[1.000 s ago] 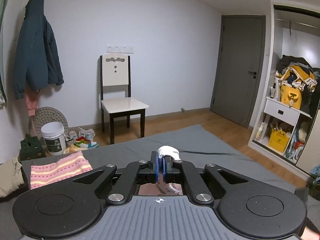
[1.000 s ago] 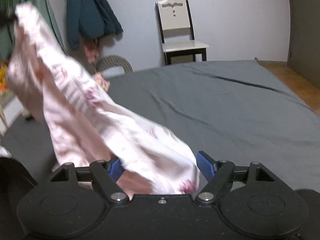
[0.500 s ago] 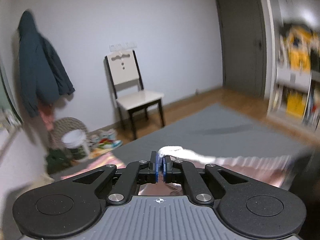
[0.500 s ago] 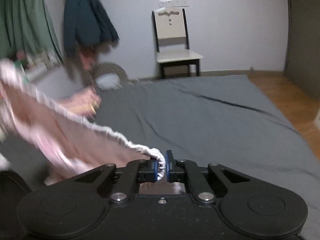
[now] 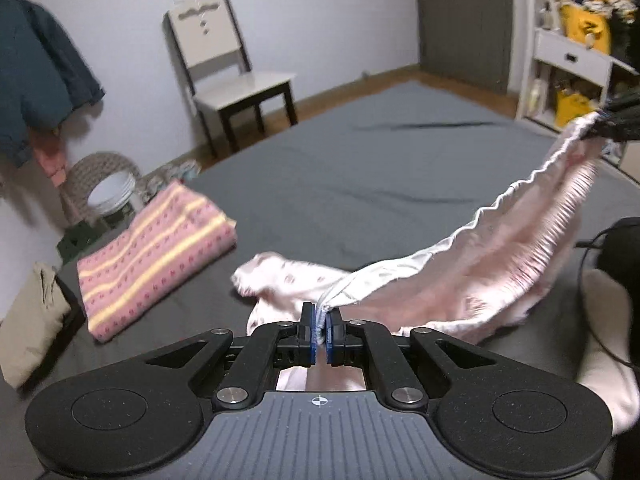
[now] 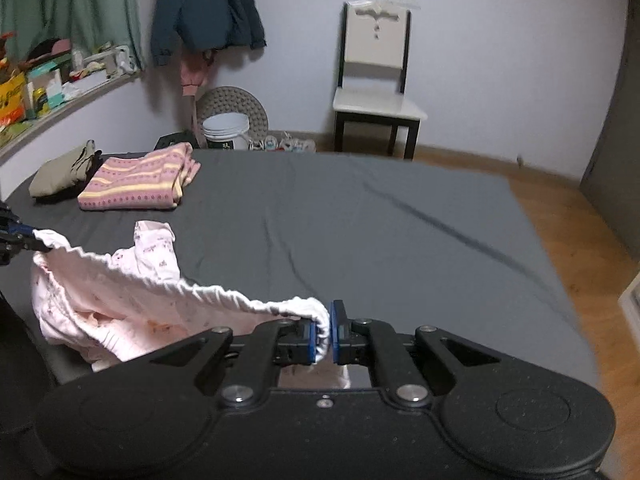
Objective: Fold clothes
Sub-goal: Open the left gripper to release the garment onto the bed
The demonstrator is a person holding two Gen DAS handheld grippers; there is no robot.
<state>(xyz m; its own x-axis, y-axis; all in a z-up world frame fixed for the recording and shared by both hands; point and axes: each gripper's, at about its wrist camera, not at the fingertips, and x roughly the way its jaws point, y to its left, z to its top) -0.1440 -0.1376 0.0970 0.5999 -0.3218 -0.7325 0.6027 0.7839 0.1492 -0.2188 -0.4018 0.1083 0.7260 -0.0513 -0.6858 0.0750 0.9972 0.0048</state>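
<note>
A pale pink flowered garment [image 5: 492, 268] with a white elastic waistband hangs stretched between my two grippers over the grey bed [image 5: 360, 168]. My left gripper [image 5: 320, 332] is shut on one end of the waistband. My right gripper [image 6: 325, 332] is shut on the other end, and it also shows at the right edge of the left wrist view as the right gripper [image 5: 616, 124]. The garment [image 6: 116, 304] sags low in the middle, and one leg flops onto the sheet. In the right wrist view the left gripper [image 6: 16, 236] is at the far left.
A folded pink-and-yellow striped garment [image 6: 140, 180] lies at the bed's far left corner beside a folded olive one [image 6: 64, 172]. Beyond the bed stand a chair [image 6: 376, 80], a white bucket [image 6: 226, 130] and a hung dark jacket [image 6: 204, 4]. Shelves [image 5: 572, 56] stand to the right.
My right gripper went from open to shut on the waistband. Both grippers have moved apart and lower, so the garment now spans between them close above the bed.
</note>
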